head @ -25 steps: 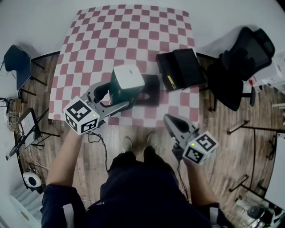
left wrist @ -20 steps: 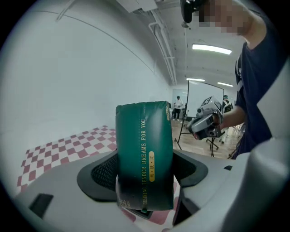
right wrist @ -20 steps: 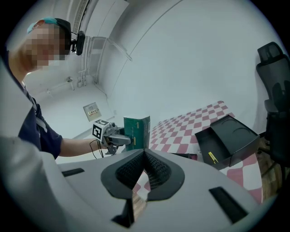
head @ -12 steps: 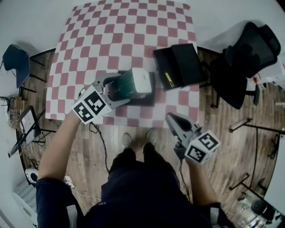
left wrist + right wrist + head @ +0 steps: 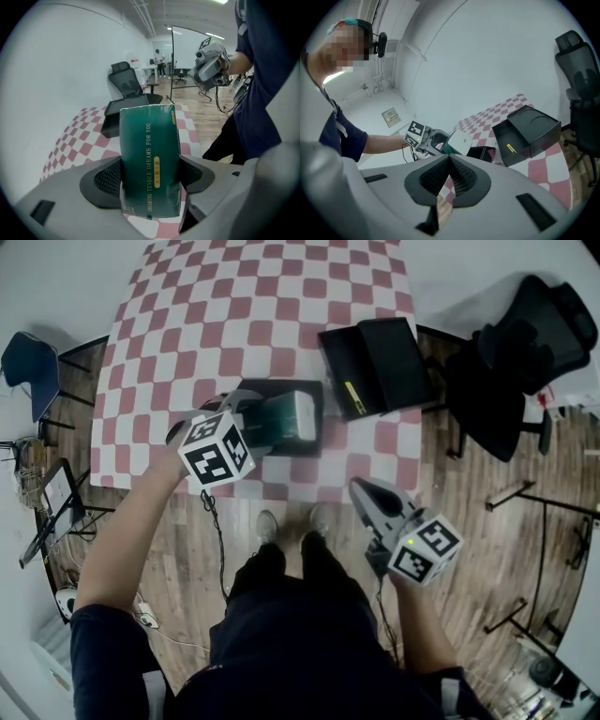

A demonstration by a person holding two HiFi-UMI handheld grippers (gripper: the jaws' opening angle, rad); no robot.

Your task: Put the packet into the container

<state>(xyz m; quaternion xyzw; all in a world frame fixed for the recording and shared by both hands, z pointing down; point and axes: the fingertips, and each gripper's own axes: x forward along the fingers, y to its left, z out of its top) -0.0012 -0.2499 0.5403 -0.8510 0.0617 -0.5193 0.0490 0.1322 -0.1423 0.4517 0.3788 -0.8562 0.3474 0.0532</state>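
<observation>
– Jaws of the left gripper [image 5: 151,177] are clamped on the dark green glossy packet with gold print [image 5: 150,140], one pad on each narrow side. They hold it near the end closest to the camera, so most of it sticks out ahead.

– And the other one?

– On the right gripper [image 5: 449,174] the jaws are pressed together with nothing between them. In the head view it hangs at about 5 o'clock, well apart from the red and white checked table [image 5: 253,306].

– Where is the packet now?

– It is over the small black open container [image 5: 291,386], near the middle of the head view. If it touches the bottom, I cannot tell. A larger black open box [image 5: 380,362] lies at 2 o'clock from it.

– How will it handle?

– I think it is light and a little soft, like a filled pouch, so the walls give under pressure. The skin looks smooth and could slip. A hold at the middle of the body seems safer; held near the end, it may swing.
</observation>
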